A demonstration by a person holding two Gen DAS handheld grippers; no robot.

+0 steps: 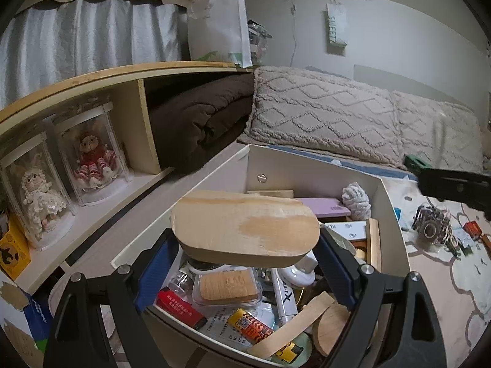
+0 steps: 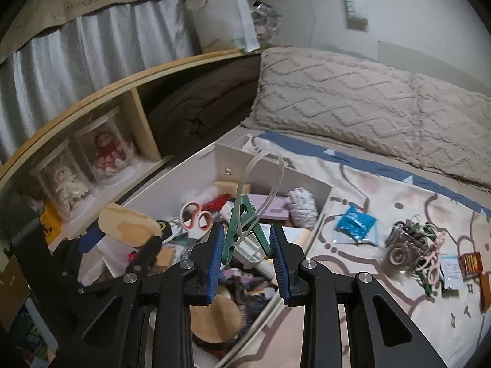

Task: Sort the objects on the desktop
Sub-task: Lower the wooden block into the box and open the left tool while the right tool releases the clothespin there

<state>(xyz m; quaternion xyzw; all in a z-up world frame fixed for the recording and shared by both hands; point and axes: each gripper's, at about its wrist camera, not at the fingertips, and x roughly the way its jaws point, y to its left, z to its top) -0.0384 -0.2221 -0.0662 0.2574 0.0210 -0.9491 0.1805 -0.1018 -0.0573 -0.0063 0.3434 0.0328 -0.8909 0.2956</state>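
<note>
Left gripper (image 1: 245, 245), nearest us, clamps an oval wooden lid (image 1: 245, 230) by its two ends, held above the white storage box (image 1: 389, 214). Right gripper (image 2: 245, 257) is closed on a green clothes peg (image 2: 242, 230), from which a pale plastic loop (image 2: 264, 178) rises; it hangs above the box's right side. We judge the step in hand to be the carry to the box, two items at once. The next move calls for lowering each item into a free gap among the contents and then parting the jaws, the peg's loop kept clear of the box wall. We count one box, one lid, one peg; inside, one pair of orange-handled scissors (image 2: 196, 216). Farther right, on the patterned sheet (image 2: 383, 291), lie one blue packet (image 2: 356, 222) and one tangle of small items (image 2: 411, 242), uncounted. Farthest, two pillows (image 1: 322, 113).
</note>
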